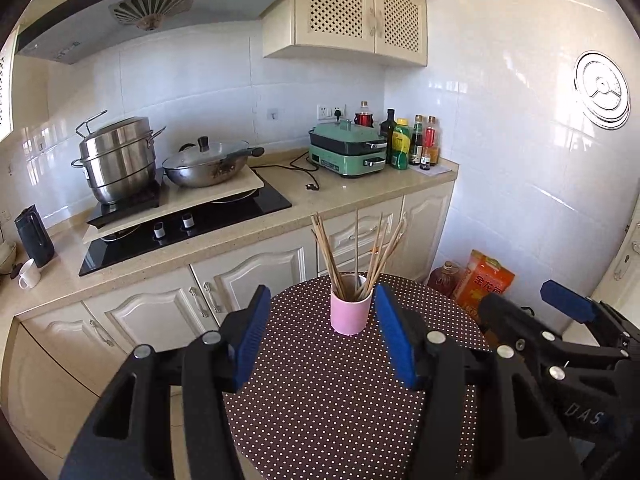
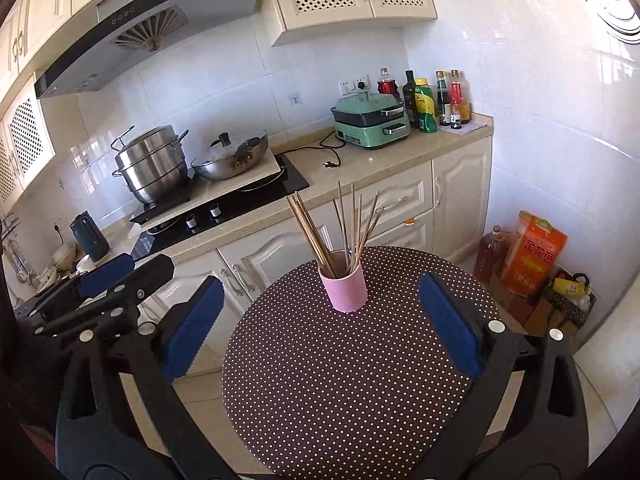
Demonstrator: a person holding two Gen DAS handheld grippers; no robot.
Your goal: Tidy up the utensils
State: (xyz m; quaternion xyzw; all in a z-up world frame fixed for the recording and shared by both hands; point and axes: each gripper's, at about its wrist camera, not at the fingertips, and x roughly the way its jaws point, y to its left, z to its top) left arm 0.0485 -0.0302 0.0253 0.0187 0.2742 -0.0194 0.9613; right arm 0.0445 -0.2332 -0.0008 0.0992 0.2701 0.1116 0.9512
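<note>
A pink cup (image 1: 349, 314) (image 2: 345, 290) stands upright on a round brown table with white dots (image 1: 320, 408) (image 2: 340, 384). Several wooden chopsticks (image 1: 356, 252) (image 2: 340, 228) fan out of the cup. In the left wrist view my left gripper (image 1: 325, 334) hangs just short of the cup, open, its blue pads (image 1: 254, 334) empty. My right gripper (image 2: 322, 326) is open too, a little back from the cup and holding nothing. Each gripper shows in the other's view: the right one (image 1: 534, 306) to the right, the left one (image 2: 110, 276) to the left.
Behind the table runs a counter (image 1: 352, 196) with a black hob, a steel steamer pot (image 1: 116, 160), a lidded wok (image 1: 208, 164), a green electric cooker (image 1: 346, 148) and several bottles. A black kettle (image 1: 34, 236) and white mug sit at left. An oil jug and orange bag (image 2: 532, 256) stand on the floor at right.
</note>
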